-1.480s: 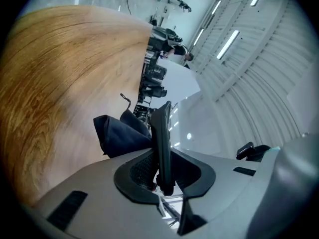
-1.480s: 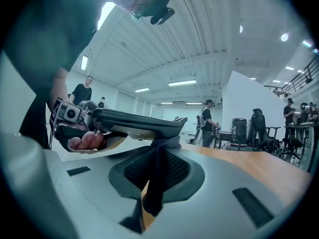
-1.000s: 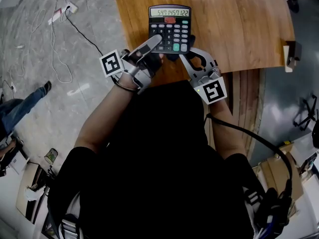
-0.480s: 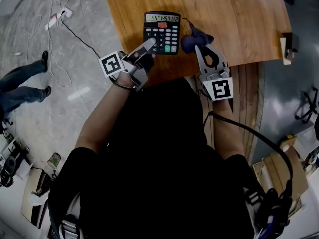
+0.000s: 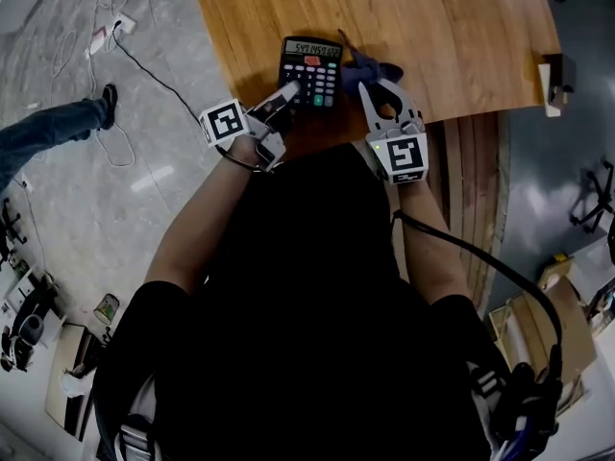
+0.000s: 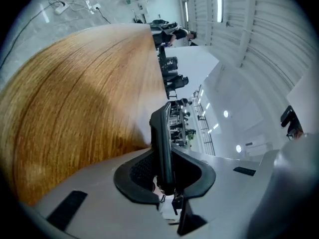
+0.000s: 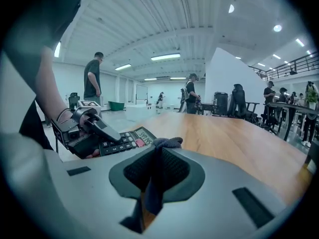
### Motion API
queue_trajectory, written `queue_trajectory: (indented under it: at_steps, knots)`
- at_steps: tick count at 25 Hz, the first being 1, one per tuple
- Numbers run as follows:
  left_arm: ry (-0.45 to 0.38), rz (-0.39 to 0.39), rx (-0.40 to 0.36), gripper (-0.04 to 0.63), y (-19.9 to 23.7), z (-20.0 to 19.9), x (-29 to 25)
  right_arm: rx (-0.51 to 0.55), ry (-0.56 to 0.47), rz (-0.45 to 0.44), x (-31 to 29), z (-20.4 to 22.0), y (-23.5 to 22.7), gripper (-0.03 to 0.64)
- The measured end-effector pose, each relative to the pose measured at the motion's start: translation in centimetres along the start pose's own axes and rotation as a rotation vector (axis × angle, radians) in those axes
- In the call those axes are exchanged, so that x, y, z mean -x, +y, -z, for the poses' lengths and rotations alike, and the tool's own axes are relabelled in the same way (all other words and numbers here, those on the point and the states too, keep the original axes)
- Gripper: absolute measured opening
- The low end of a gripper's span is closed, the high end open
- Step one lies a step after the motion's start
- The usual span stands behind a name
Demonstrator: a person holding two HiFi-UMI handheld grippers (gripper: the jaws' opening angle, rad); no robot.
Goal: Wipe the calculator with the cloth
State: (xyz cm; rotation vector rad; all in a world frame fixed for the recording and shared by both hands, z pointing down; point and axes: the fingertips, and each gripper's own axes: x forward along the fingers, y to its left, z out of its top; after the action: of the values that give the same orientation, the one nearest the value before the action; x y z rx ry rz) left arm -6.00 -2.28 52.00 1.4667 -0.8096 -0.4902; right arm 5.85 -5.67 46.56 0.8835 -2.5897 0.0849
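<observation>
A black calculator (image 5: pixel 311 70) with a lit display and a red key is over the near part of the wooden table (image 5: pixel 461 36). My left gripper (image 5: pixel 285 94) is shut on its near left edge. In the left gripper view the calculator (image 6: pixel 162 143) stands edge-on between the pads. My right gripper (image 5: pixel 370 89) is shut on a dark blue cloth (image 5: pixel 368 67), which sits bunched just right of the calculator. In the right gripper view the cloth (image 7: pixel 167 142) pokes up between the jaws. The calculator (image 7: pixel 124 141) and the left gripper (image 7: pixel 94 126) lie just to its left.
The table's near edge runs right under my hands. A small fitting (image 5: pixel 554 84) is on the table's right edge. A person's legs (image 5: pixel 48 133) and cables (image 5: pixel 115 27) are on the floor to the left. People (image 7: pixel 92 78) and chairs (image 7: pixel 239 103) stand beyond the table.
Both hands have sunk toward the table, carrying the calculator with them. The right gripper with the cloth has come out from under the calculator and now sits at its right side.
</observation>
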Motion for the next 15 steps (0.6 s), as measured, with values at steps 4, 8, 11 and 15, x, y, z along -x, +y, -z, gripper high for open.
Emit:
queue_trajectory:
  at_steps: [4, 8, 11, 15]
  knots:
    - [0.001, -0.017, 0.004, 0.072, 1.2, 0.4, 0.3, -0.005, 0.046, 0.005, -0.7, 1.5, 0.4, 0.037]
    - [0.001, -0.012, -0.033, 0.074, 1.2, 0.2, 0.2, -0.011, 0.111, 0.033, -1.5, 3.3, 0.4, 0.037]
    - [0.019, -0.027, -0.05, 0.074, 1.3, 0.2, 0.0, -0.014, 0.153, 0.056, -1.9, 4.5, 0.2, 0.037]
    - [0.05, -0.095, -0.076, 0.105, 1.8, 0.6, 0.1, -0.01, 0.193, 0.056, -2.2, 5.3, 0.2, 0.038]
